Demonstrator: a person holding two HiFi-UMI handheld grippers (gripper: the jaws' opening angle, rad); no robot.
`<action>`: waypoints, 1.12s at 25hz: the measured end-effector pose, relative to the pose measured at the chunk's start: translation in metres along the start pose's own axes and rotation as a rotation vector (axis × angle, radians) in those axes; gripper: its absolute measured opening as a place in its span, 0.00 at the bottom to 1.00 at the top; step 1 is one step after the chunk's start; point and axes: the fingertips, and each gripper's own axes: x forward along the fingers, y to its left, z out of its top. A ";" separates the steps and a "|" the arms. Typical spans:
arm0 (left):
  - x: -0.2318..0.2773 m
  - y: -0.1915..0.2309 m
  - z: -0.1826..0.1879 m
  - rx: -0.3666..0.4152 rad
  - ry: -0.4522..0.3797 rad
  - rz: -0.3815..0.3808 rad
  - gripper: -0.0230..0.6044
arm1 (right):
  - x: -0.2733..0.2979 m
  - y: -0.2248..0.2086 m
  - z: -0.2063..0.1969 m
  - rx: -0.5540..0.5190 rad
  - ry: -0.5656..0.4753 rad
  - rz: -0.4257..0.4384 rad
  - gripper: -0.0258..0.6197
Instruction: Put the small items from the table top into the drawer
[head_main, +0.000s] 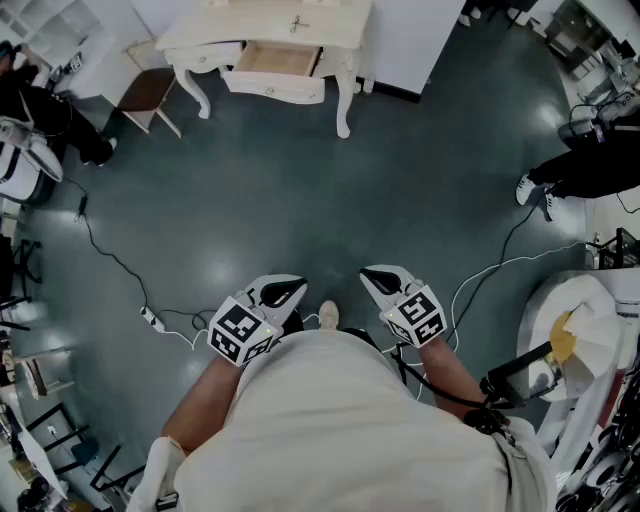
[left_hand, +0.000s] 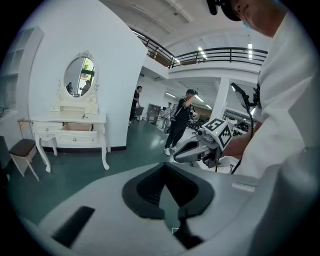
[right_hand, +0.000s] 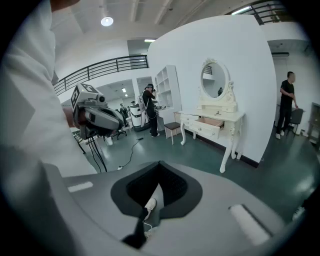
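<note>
Right gripper view first: how do its jaws stand?

Pressed together. The right gripper (right_hand: 160, 172) pinches nothing. In the slit between its black pads (right_hand: 177, 187) only the green floor (right_hand: 200, 155) and a white shoe (right_hand: 150, 203) show.

And the other 1?

Much the same. The left gripper (left_hand: 165, 172) has its jaws closed on each other, with no thing between them, only floor behind.

Where do the 2 sit in the head view?

Low in the picture, the left at 7 o'clock and the right at 5 o'clock. Both are close against the person's pale shirt (head_main: 340, 420). Their tips point toward 12 o'clock and slope down at the floor, touching nothing. The shoe lies between them.

And the drawer?

The drawer (head_main: 272, 60) is at 12 o'clock in the head view, well apart from both grippers, in the white dressing table (head_main: 230, 28). It is pulled out. Pale wood shows inside, and its white front carries a small knob.

Any small items on the table top?

1 small dark thing (head_main: 298, 22) lies there, at 1 o'clock from the drawer. It is too small to tell what it is. In the right gripper view the table stands at 2 o'clock against a white wall (right_hand: 250, 75), with an oval mirror (right_hand: 214, 80) above it.
</note>
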 end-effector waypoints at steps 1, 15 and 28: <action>0.003 -0.002 0.003 0.006 -0.005 0.002 0.04 | -0.003 -0.003 -0.002 -0.001 -0.002 -0.004 0.04; 0.010 0.024 0.029 0.008 -0.021 0.027 0.04 | 0.012 -0.031 0.007 0.024 -0.004 -0.008 0.04; -0.008 0.183 0.068 0.004 -0.068 -0.060 0.04 | 0.136 -0.081 0.100 0.036 0.035 -0.088 0.10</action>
